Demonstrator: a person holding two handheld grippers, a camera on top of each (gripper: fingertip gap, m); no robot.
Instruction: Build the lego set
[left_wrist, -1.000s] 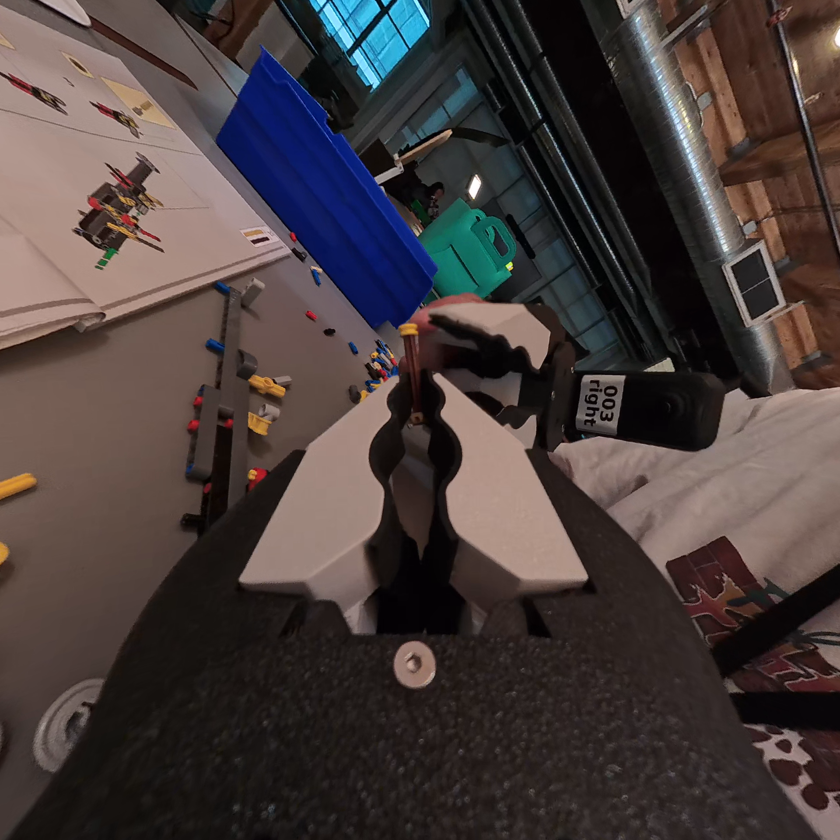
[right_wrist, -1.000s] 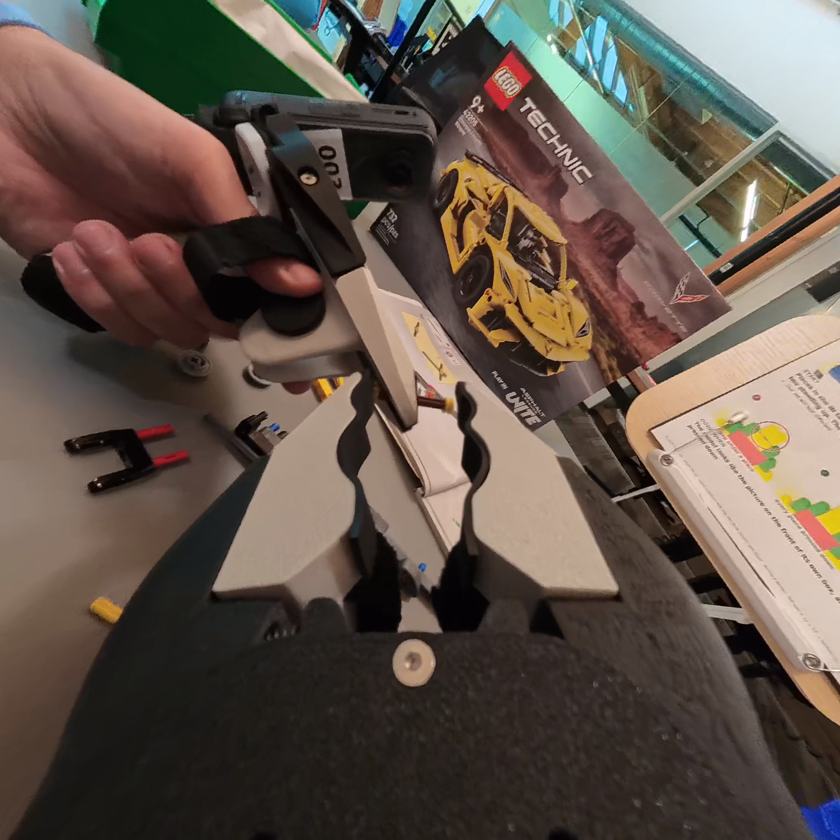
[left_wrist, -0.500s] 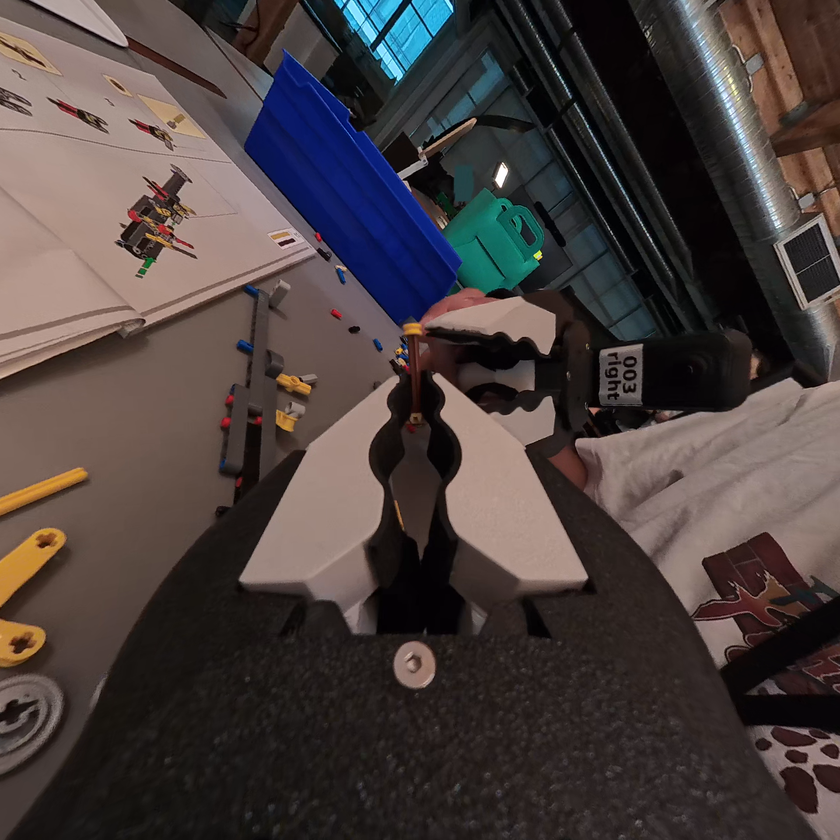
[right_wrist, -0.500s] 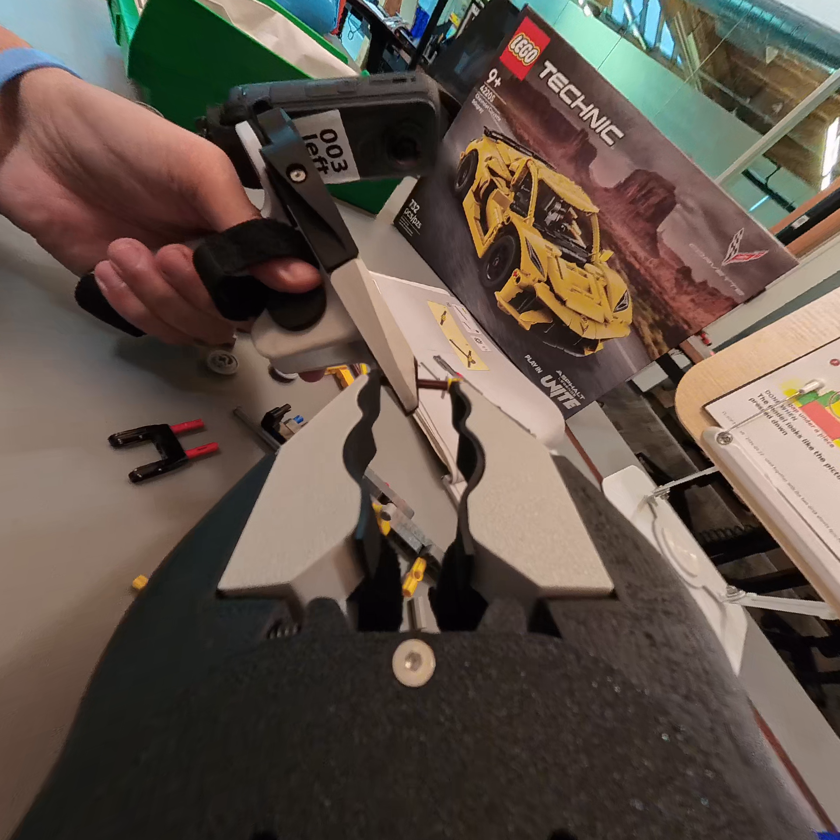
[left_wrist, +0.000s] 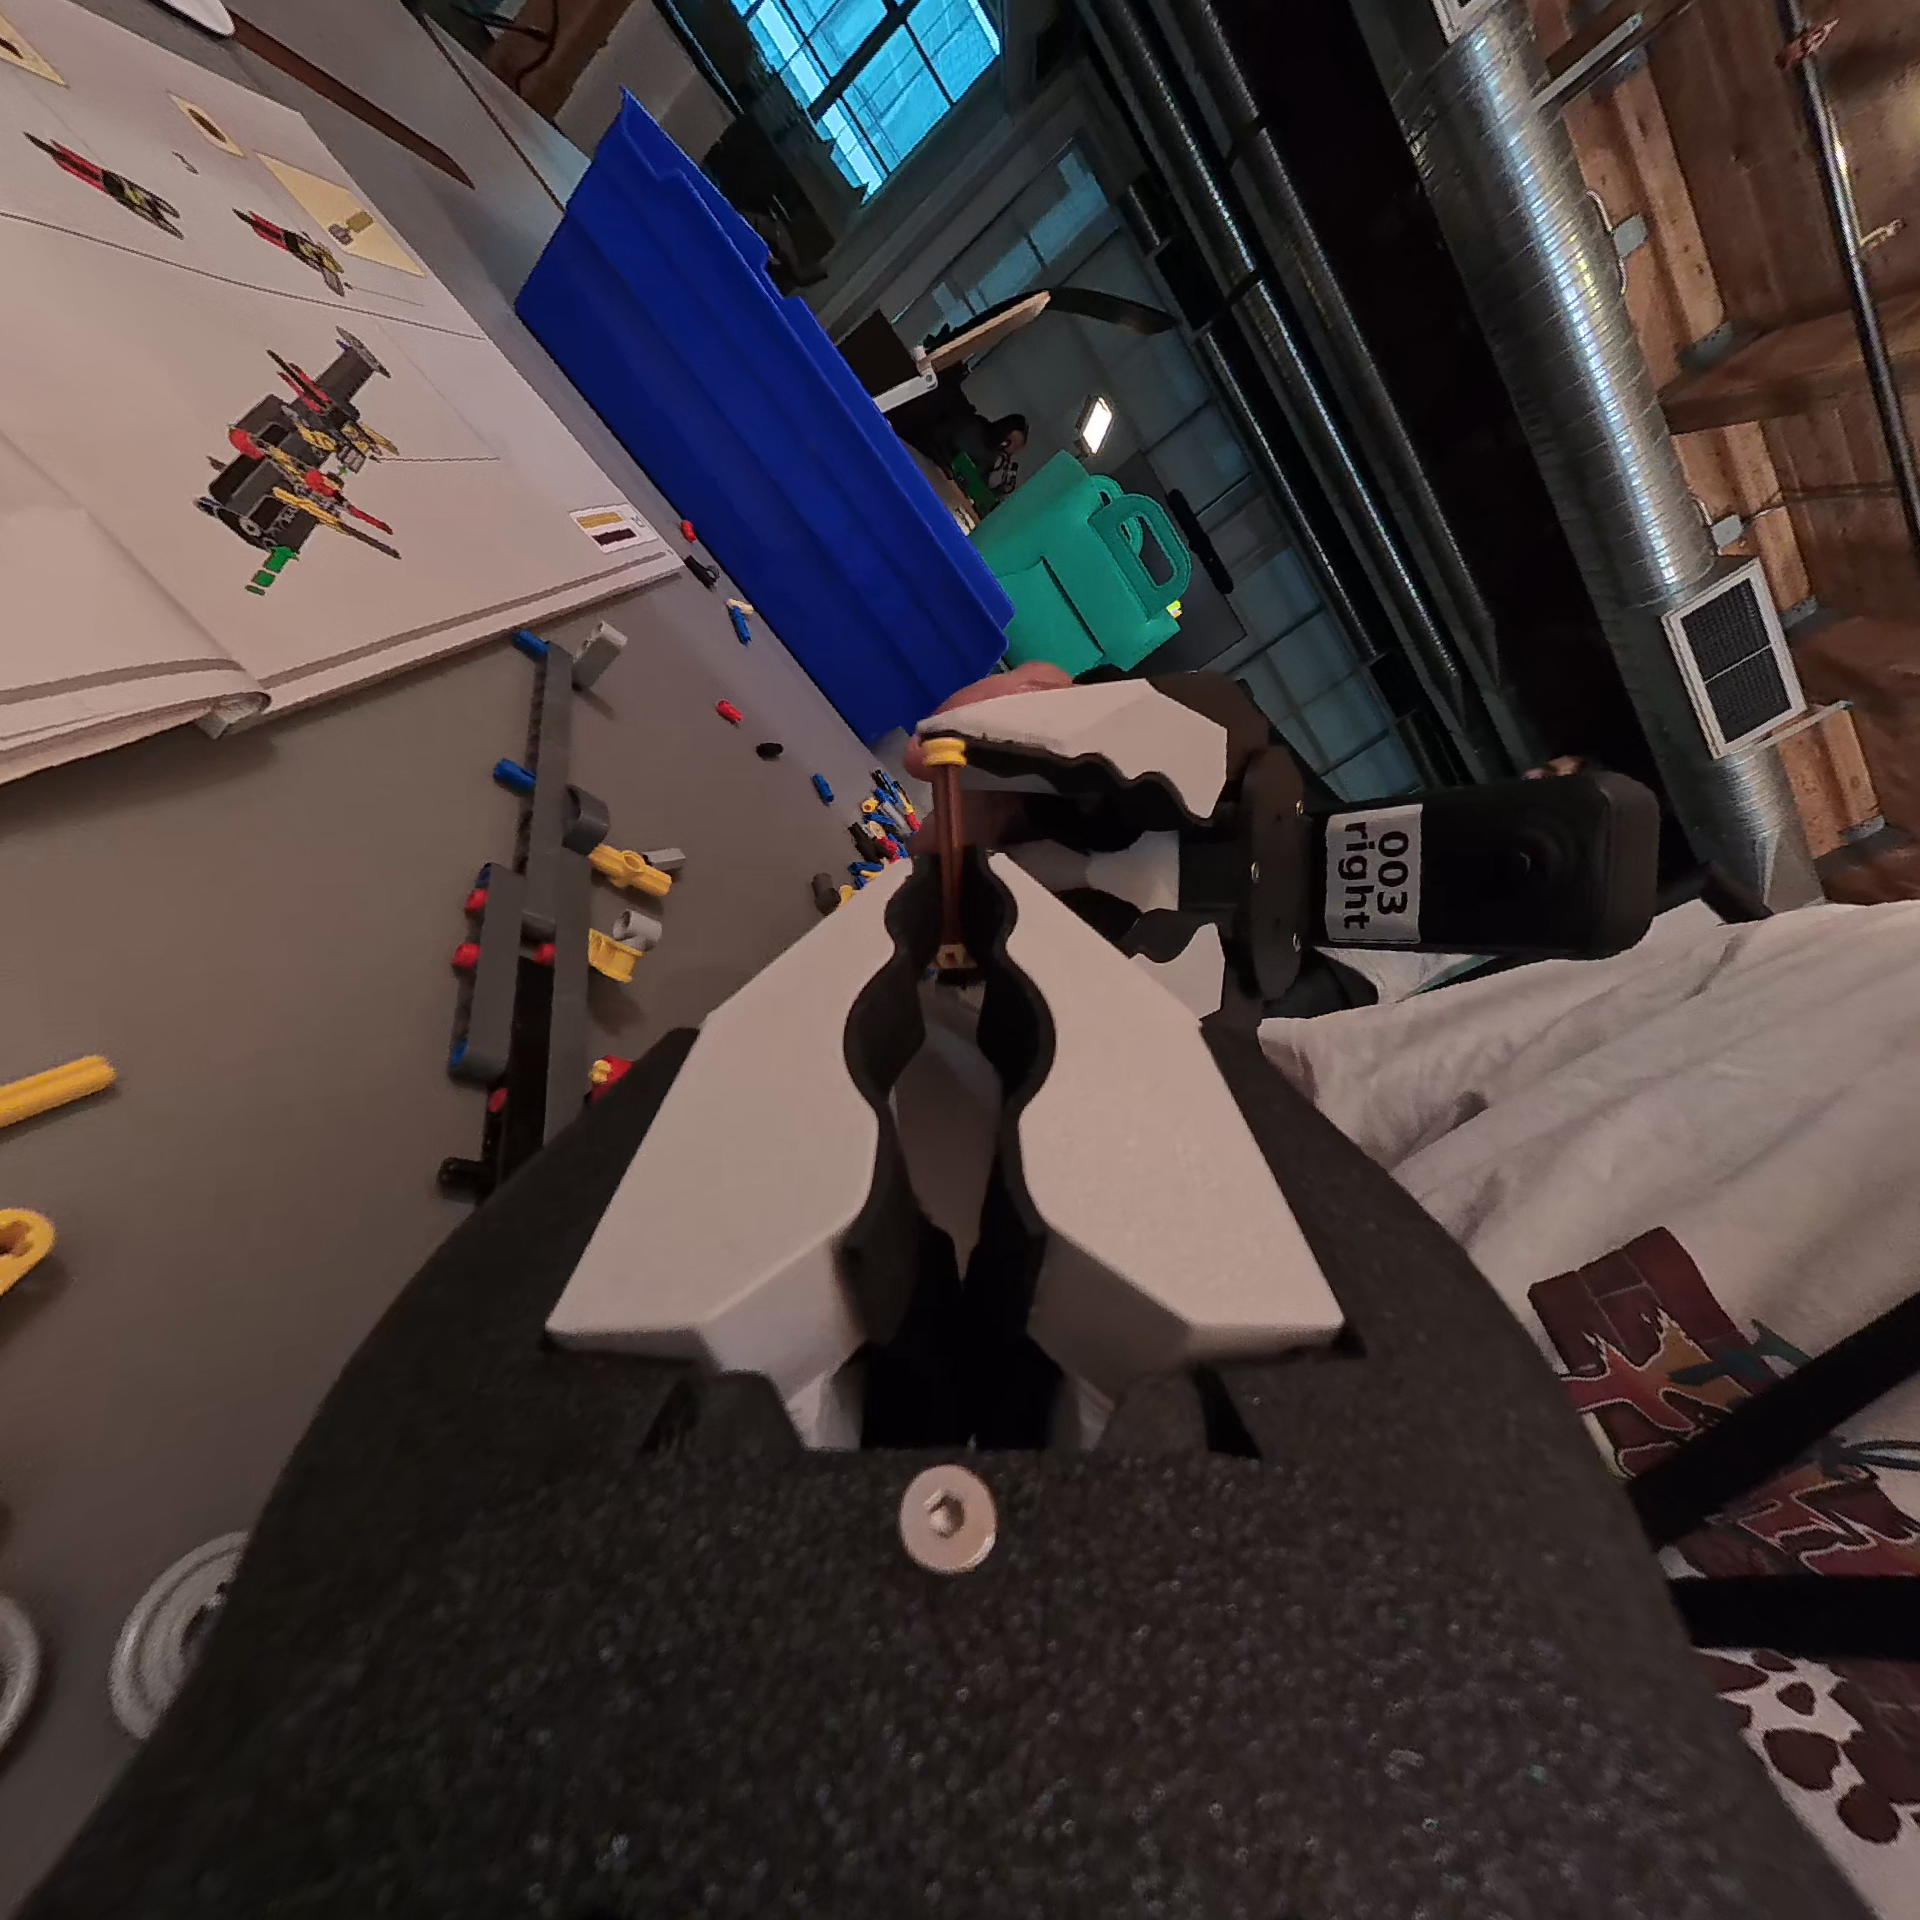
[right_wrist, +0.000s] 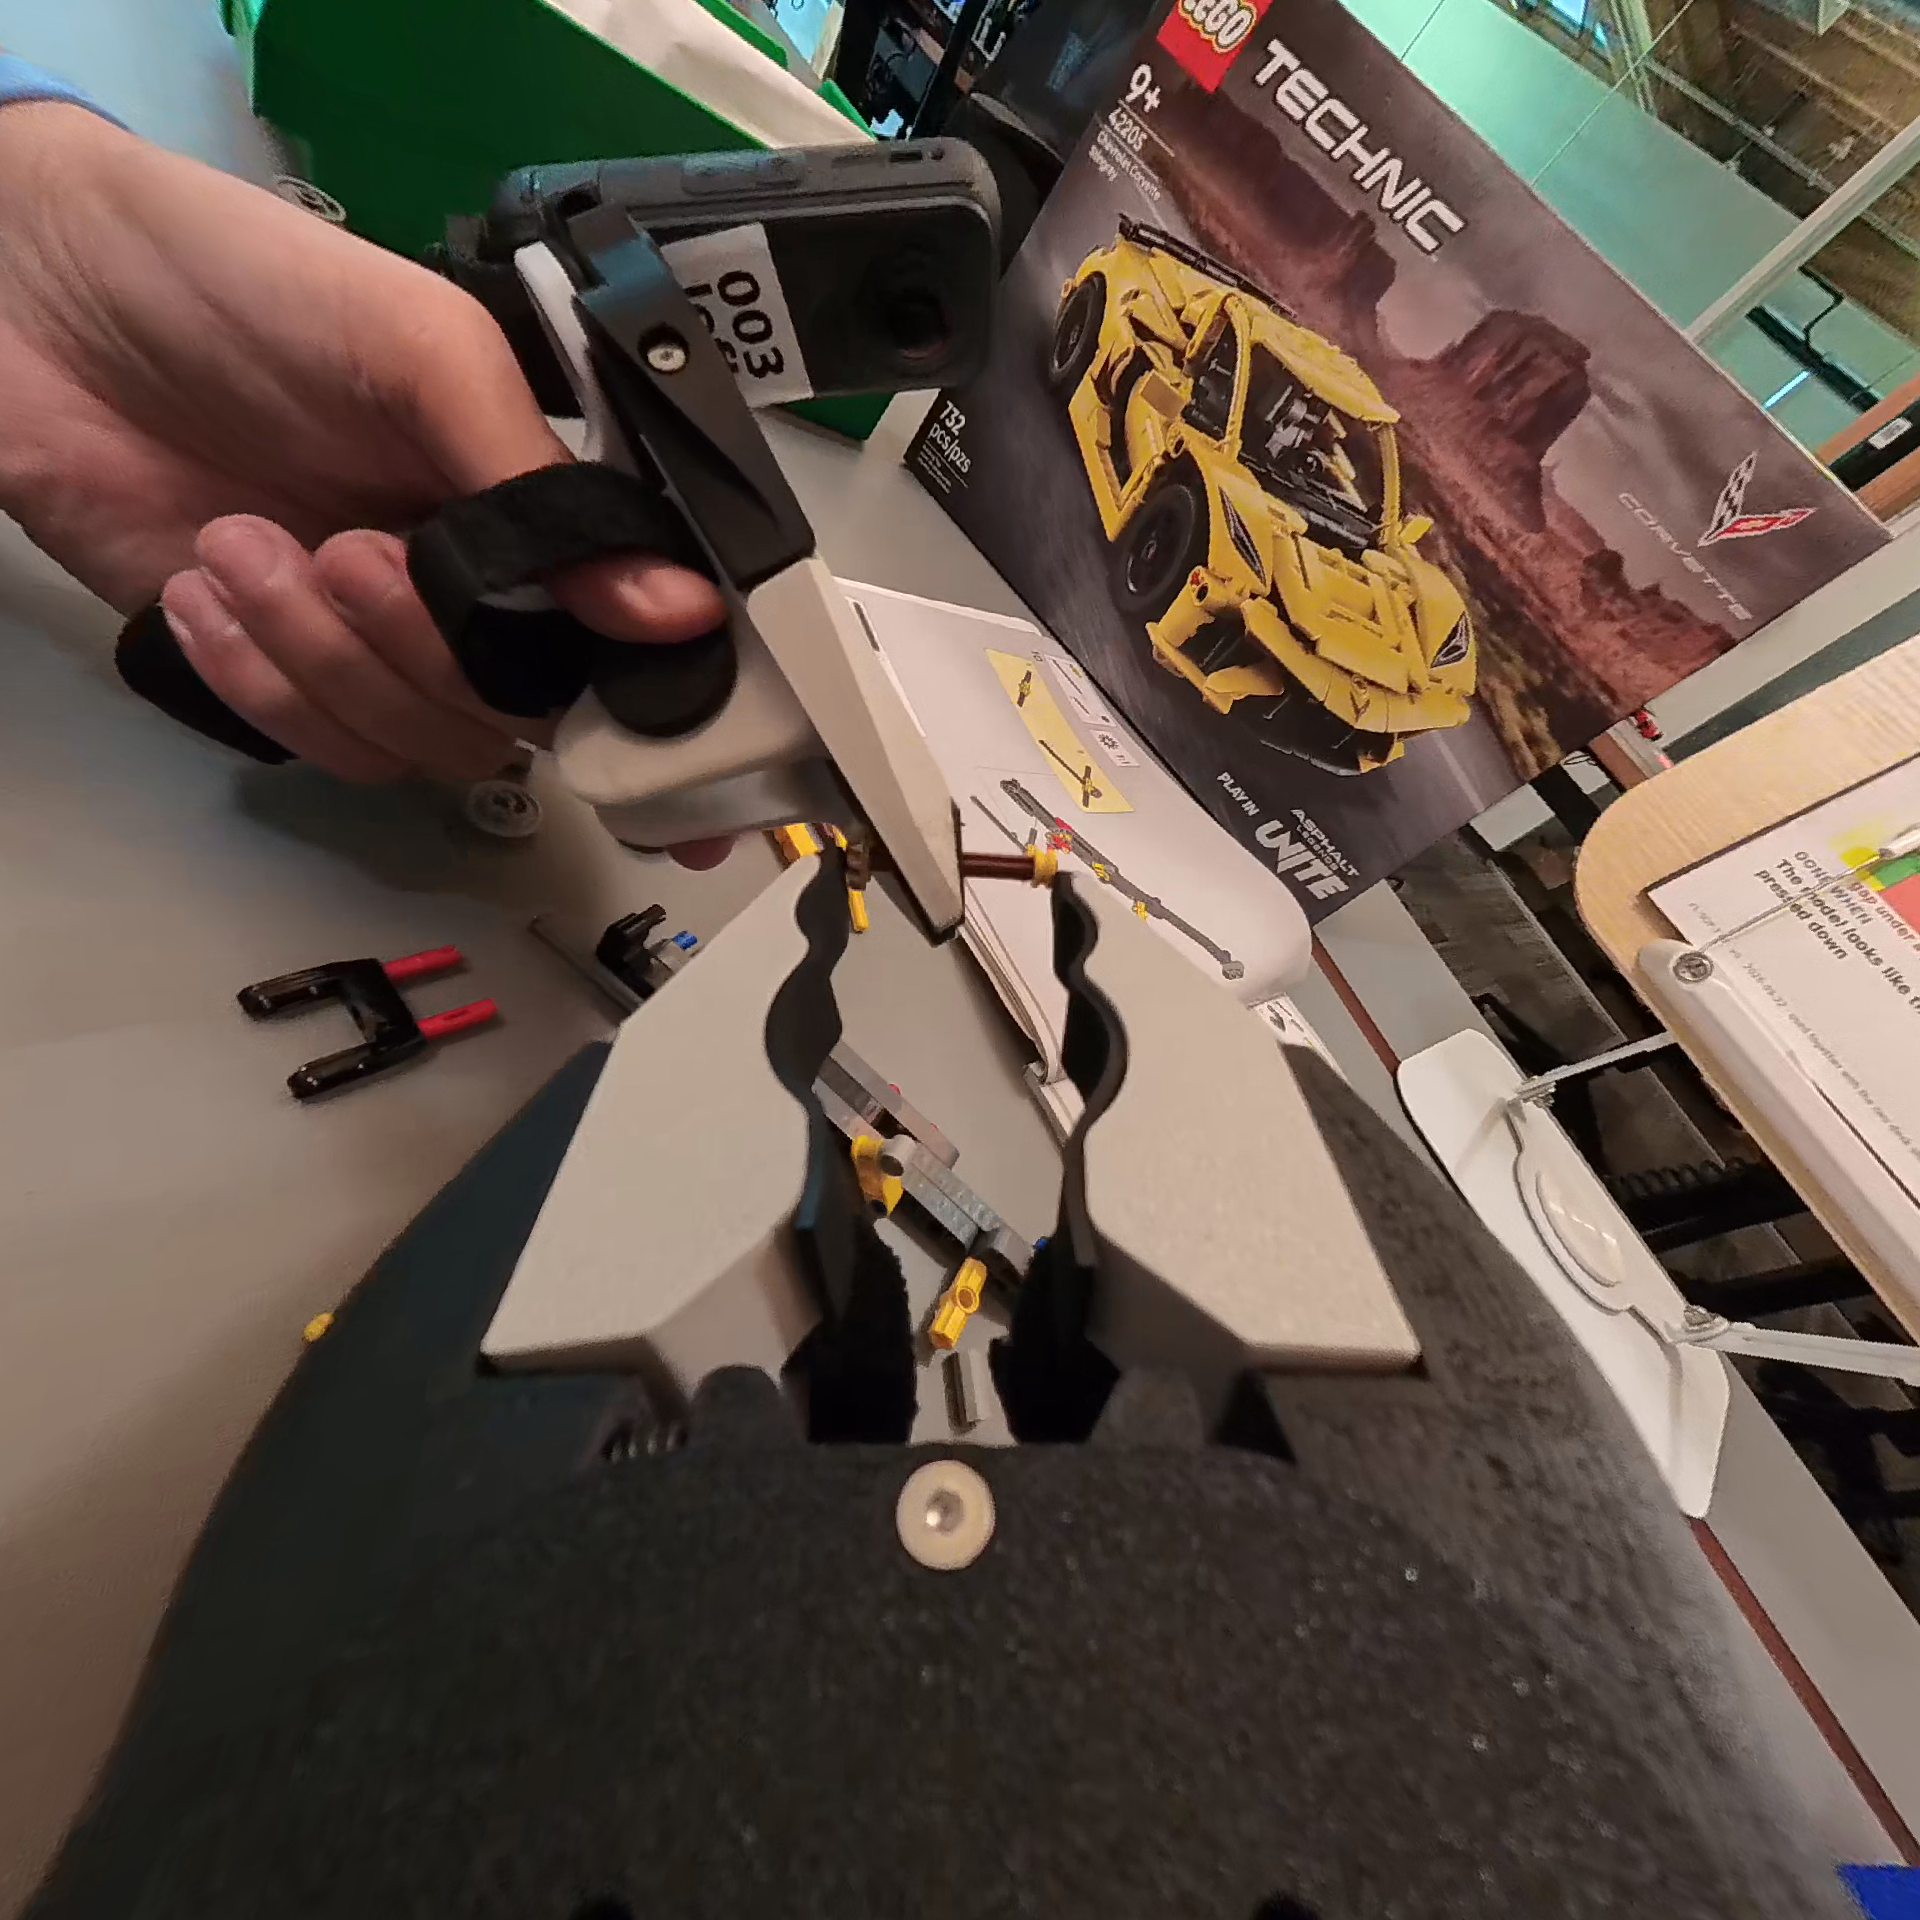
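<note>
Both grippers: left gripper (left_wrist: 948, 883) and right gripper (right_wrist: 935, 914) have grey fingers, wavy black pads, black foam-textured bodies, one silver screw each. Black finger strap (right_wrist: 520, 540). Pale sleeve (left_wrist: 1621, 1049), probably a sweatshirt.

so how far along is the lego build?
Early. Done: a grey beam subassembly with pins lies on the table. In hand: left gripper pinches a brown axle with a yellow bush; right gripper is open around it. Left: loose parts remain scattered.

A thin brown axle (left_wrist: 948, 868) with a yellow bushing (left_wrist: 941, 750) at its far end stands held off the table.
</note>
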